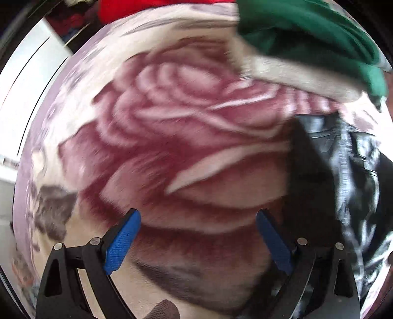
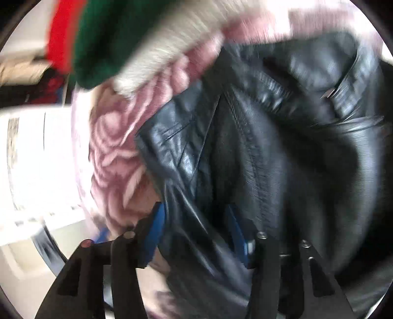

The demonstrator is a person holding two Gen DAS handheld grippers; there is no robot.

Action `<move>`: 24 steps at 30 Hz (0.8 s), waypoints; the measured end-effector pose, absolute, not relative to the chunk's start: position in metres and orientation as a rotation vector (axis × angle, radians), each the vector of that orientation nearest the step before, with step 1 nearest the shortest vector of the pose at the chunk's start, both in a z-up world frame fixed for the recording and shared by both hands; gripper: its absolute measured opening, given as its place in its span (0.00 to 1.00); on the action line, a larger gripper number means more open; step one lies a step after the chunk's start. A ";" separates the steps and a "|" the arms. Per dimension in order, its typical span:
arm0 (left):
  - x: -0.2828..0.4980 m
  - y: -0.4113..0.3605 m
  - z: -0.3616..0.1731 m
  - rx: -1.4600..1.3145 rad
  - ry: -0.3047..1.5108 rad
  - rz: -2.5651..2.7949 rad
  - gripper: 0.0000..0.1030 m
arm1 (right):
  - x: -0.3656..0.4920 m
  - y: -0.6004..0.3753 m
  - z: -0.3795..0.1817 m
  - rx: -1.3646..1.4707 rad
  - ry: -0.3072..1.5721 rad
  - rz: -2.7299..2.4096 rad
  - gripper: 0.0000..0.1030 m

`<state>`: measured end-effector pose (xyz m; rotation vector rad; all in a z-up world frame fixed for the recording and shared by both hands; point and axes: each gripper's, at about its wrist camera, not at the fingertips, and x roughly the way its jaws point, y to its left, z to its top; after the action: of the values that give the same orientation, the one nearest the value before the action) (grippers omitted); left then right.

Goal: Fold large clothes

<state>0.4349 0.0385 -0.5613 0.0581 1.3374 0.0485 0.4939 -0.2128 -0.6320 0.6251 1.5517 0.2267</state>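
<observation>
A black leather jacket [image 2: 282, 147] lies crumpled on a rose-patterned blanket [image 1: 184, 147]. In the right wrist view my right gripper [image 2: 194, 225] has its blue pads on either side of a fold of the jacket's leather, and the leather fills the gap between them. The jacket also shows in the left wrist view [image 1: 343, 171] at the right edge. My left gripper [image 1: 197, 228] is open and empty, its blue pads [image 1: 122, 243] wide apart above the blanket, left of the jacket.
A green garment [image 1: 307, 34] with a cream lining lies at the far side of the blanket, with red cloth [image 1: 147, 7] behind it. White furniture [image 2: 36, 159] stands at the left beyond the blanket's edge.
</observation>
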 end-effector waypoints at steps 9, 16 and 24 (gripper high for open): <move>0.464 -0.038 -0.602 0.279 1.333 -0.068 0.95 | 0.374 -0.312 -0.590 0.650 1.533 0.057 0.57; 0.470 -0.036 -0.608 0.265 1.345 -0.030 1.00 | 0.254 -0.345 -0.626 0.494 1.740 0.003 0.61; 0.448 0.020 -0.560 0.123 1.290 0.087 1.00 | 0.227 -0.342 -0.666 0.422 1.727 0.084 0.57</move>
<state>0.4475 0.0198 -0.5603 0.1232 1.2898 0.0866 0.2270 -0.3421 -0.6663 0.4219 1.7273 0.0841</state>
